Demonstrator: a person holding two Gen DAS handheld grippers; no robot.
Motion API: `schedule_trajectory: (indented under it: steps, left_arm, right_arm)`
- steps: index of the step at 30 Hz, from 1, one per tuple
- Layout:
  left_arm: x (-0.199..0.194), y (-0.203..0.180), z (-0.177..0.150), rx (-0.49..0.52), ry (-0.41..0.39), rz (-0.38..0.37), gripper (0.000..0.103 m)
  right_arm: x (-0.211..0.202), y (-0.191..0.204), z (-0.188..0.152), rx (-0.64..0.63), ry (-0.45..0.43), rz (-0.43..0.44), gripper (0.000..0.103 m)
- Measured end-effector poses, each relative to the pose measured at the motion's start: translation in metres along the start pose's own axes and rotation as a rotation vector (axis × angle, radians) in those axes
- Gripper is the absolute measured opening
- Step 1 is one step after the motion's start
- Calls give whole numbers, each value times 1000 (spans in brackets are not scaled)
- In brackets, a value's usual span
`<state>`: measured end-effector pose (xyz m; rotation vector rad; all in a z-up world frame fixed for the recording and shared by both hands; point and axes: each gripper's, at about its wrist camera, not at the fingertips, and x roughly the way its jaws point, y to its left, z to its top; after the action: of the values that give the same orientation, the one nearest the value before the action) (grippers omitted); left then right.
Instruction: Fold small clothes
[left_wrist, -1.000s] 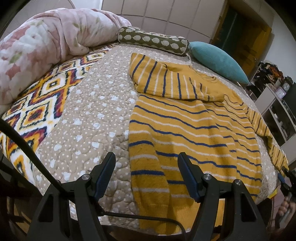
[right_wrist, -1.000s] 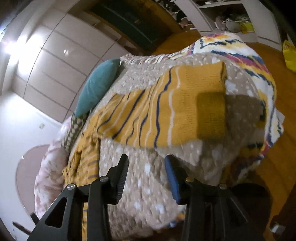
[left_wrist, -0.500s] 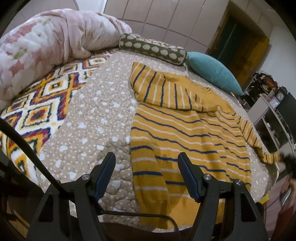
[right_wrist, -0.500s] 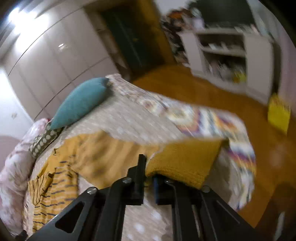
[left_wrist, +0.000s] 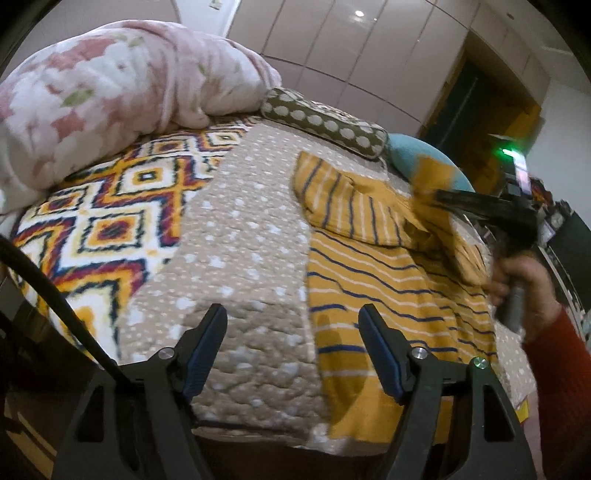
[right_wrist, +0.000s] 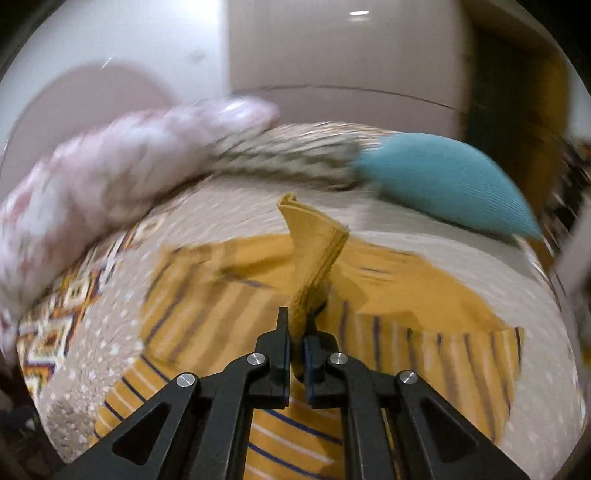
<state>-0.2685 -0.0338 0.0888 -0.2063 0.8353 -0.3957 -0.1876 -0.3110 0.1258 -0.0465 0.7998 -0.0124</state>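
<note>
Nearest me in the left wrist view, my left gripper (left_wrist: 291, 350) hangs over the bottom centre of the frame with its jaws opening and nothing between them, only the beige dotted quilt (left_wrist: 236, 236) under it. Just right of it the yellow striped sweater (left_wrist: 388, 280) lies flat on the quilt, filling the centre right. In the right wrist view my right gripper (right_wrist: 296, 338) is pinched tight on the sweater's ribbed cuff (right_wrist: 314, 254), which stands up in the middle of the frame. At the right edge of the left view a hand (left_wrist: 524, 284) in a red sleeve carries that gripper. Farther back, upper right, sits a teal pillow (right_wrist: 443, 177), with a pink floral duvet (left_wrist: 110, 99) upper left
</note>
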Motion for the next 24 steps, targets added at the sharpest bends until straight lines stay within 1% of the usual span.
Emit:
schedule_trajectory:
  steps: [1,2,4,5,6,7,9,10,12,13,14,15,17,18,20,21,23,24]
  left_arm:
    - [0,5,-1,-5,1,4,73]
    - [0,9,-1,-9,4,6,74]
    - [1,16,-2,-15,11,4,74]
    - [1,19,-3,-18,14,3,74]
    - [1,22,-4,-20,14,3,74]
    - [0,25,-4,-22,13,2,74]
    - [-1,28,-4,-29,11,-2,74]
    - [-2,30,-3,-36,9,-5,74]
    - [-1,32,-2,-49,7,-10,74]
    - [-1,33,-1,-56,8,-12,74]
    - [-1,34,0,-60,10,-15,74]
    - [0,33,0,-62,12,-17,74]
    - [3,31,1,-60,19,-21,74]
    - [4,29,2,-55,19,-21,74]
    - [6,24,3,-36,17,-13,74]
    - [8,21,4,-26,17,-11,74]
    - [15,15,7,-16,28,-30,74]
    - [20,12,10,-19,42,-57,74]
  right_arm:
    - [15,18,2,-39,21,7,6]
    - [36,43,3,-97,52,-5,6]
    - [67,76,-4,-186,110,-17,6]
    - [81,90,-5,-223,140,-26,9]
    - [97,107,-9,-276,173,-54,10]
    - [105,121,-12,-319,181,-71,10]
    - [112,137,-19,-383,189,-90,19]
    - [113,149,-21,-423,173,-107,20]
    - [107,154,-23,-439,162,-82,20]
    - [101,155,-21,-425,163,-45,21]
    - [94,153,-19,-413,161,-20,25]
    - [89,152,-15,-401,160,0,36]
    - [66,138,-10,-350,156,43,46]
    - [48,122,-10,-306,152,76,47]
    - [29,101,-11,-242,159,124,47]
    - [12,81,-17,-205,163,141,48]
    - [-19,34,-36,-131,171,129,48]
    - [-33,11,-49,-89,177,114,48]
